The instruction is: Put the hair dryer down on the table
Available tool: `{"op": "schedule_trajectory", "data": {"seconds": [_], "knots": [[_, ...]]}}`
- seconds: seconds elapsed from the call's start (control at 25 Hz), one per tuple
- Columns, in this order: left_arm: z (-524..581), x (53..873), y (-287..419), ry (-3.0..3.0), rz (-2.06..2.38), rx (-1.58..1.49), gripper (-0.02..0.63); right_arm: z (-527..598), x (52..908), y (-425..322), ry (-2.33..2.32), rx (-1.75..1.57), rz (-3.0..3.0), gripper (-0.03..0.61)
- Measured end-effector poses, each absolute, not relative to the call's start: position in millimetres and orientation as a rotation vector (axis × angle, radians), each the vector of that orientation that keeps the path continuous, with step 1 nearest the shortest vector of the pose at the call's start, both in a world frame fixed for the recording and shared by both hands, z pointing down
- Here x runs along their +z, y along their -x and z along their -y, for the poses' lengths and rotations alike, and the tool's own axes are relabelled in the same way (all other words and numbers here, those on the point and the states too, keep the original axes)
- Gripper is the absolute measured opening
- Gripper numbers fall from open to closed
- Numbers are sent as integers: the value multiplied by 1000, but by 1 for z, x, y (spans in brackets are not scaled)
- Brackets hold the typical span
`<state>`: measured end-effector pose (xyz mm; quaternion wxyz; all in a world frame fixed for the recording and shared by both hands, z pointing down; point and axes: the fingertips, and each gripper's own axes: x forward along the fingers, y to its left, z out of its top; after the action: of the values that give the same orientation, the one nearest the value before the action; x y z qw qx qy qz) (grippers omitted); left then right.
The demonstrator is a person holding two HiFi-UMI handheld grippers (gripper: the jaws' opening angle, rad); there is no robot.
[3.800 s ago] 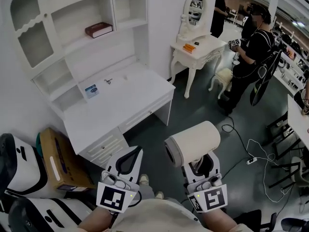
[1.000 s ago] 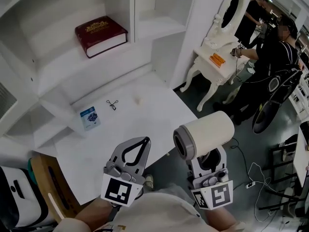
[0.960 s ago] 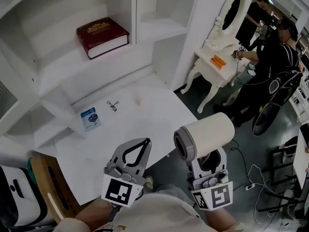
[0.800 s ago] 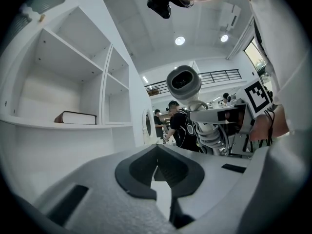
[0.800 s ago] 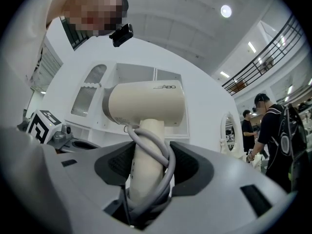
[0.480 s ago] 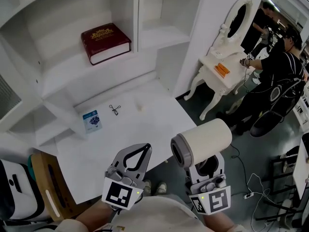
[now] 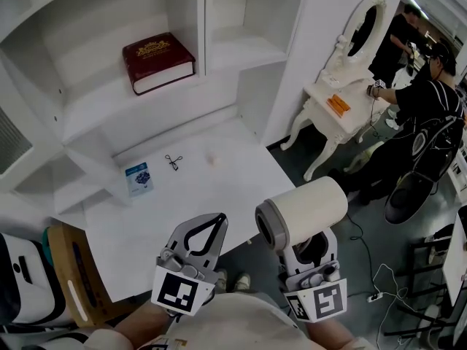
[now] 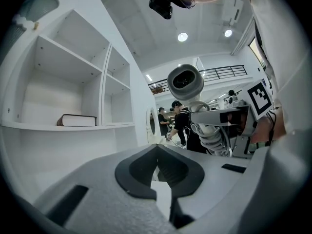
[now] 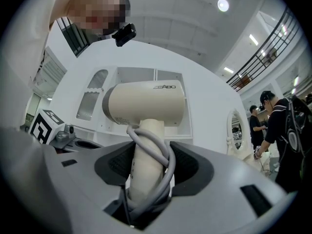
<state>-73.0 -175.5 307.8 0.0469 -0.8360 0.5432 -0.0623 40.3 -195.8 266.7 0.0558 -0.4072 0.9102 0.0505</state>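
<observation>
A cream hair dryer stands upright above the white table's near right corner, barrel level, its open end facing left. My right gripper is shut on its handle, which has the grey cord wound around it. In the right gripper view the handle sits between the two pads under the barrel. My left gripper hangs over the table's near edge, shut, with nothing in it. Its tips meet in the left gripper view, where the hair dryer shows at the right.
On the table lie a small blue packet, a black clip and a small pale object. A dark red book lies on the shelf above. A white vanity table and a person in black are at the right.
Since the earliest frame the desk has come much closer under the grippers. Over the last second both grippers have kept almost still, with the hair dryer held as before.
</observation>
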Motion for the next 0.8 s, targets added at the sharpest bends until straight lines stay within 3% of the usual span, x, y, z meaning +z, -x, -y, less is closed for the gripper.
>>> {"op": "schedule_trajectory", "data": {"seconds": [0.8], "knots": [[199,307,83,2507,-1780,-183,14,236,265,-30,1195,112,-2862,212]]}}
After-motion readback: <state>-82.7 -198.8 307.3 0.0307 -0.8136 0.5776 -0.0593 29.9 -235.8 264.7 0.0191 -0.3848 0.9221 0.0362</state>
